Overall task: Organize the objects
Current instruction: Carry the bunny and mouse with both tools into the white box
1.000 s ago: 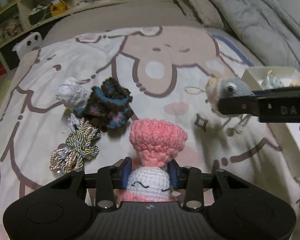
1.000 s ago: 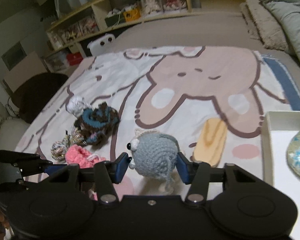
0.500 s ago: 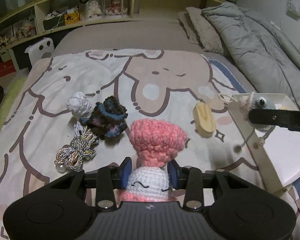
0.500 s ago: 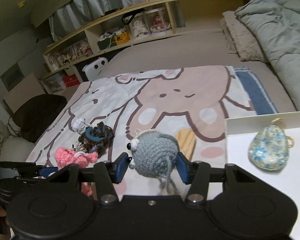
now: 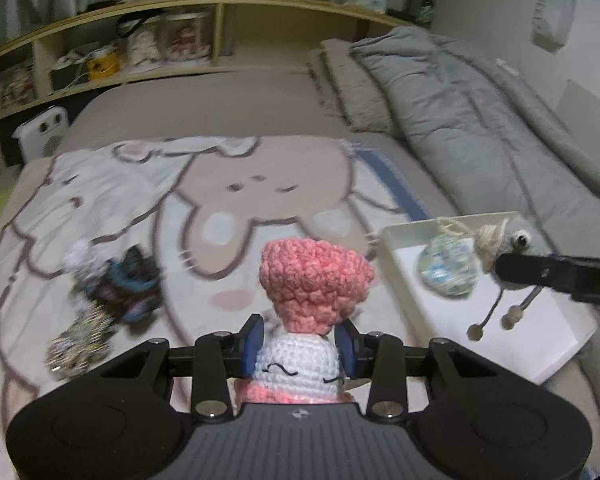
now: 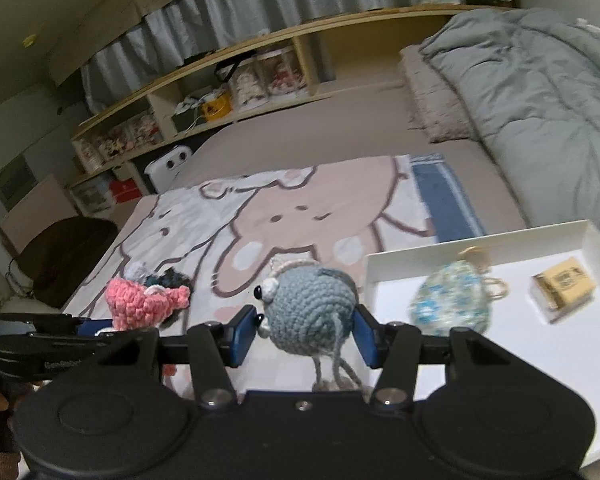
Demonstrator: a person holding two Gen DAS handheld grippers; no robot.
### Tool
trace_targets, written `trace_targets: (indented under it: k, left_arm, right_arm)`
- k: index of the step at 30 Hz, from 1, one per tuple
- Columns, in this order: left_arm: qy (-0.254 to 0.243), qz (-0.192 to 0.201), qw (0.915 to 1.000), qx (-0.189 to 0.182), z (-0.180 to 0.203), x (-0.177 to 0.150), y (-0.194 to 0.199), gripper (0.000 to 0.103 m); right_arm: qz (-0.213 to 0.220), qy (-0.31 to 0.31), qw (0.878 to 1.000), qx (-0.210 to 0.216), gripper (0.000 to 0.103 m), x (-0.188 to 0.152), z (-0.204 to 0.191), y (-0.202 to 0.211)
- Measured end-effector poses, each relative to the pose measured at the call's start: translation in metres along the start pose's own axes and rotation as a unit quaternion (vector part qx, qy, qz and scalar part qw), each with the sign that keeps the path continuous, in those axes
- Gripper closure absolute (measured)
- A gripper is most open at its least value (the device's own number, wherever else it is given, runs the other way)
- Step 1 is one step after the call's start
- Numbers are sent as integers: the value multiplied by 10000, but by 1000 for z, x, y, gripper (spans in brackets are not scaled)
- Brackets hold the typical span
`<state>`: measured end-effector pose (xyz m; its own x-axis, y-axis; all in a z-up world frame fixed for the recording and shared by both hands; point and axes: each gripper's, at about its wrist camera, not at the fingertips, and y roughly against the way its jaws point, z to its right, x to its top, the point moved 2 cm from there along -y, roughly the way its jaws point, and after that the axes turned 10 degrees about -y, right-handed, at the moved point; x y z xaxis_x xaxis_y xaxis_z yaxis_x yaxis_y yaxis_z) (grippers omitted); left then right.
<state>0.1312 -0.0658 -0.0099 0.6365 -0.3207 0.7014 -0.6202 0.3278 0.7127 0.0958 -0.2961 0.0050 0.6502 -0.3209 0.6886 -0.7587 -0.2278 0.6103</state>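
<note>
My left gripper is shut on a pink and white crochet doll, held above the blanket. It also shows in the right wrist view. My right gripper is shut on a grey crochet mouse, held over the left edge of the white tray. The mouse also shows in the left wrist view above the tray. A blue floral pouch and a small brown box lie in the tray.
A dark crochet piece, a white yarn ball and a braided cord bundle lie on the cartoon blanket at the left. A grey duvet lies at the right. Shelves stand behind.
Both grippers have risen and moved right toward the tray with their toys. The grey mouse now hangs over the tray. The wooden piece is no longer in view.
</note>
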Motion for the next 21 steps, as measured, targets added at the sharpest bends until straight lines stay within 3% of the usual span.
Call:
trace_targets:
  k: [8,14,21]
  left_arm:
    - [-103,147,9992,-359,62,31,-15,62]
    - [-112,50,9978,-647,106,39,-35,62]
    - [325,-223,9950,-913,141,35,-71,62]
  right_arm:
    - [181,-171,9991,-329,50,13,49,21]
    - [200,-308,9979,-533,50,12,84,29]
    - [174,-485,9963,-684,50,7,115,29]
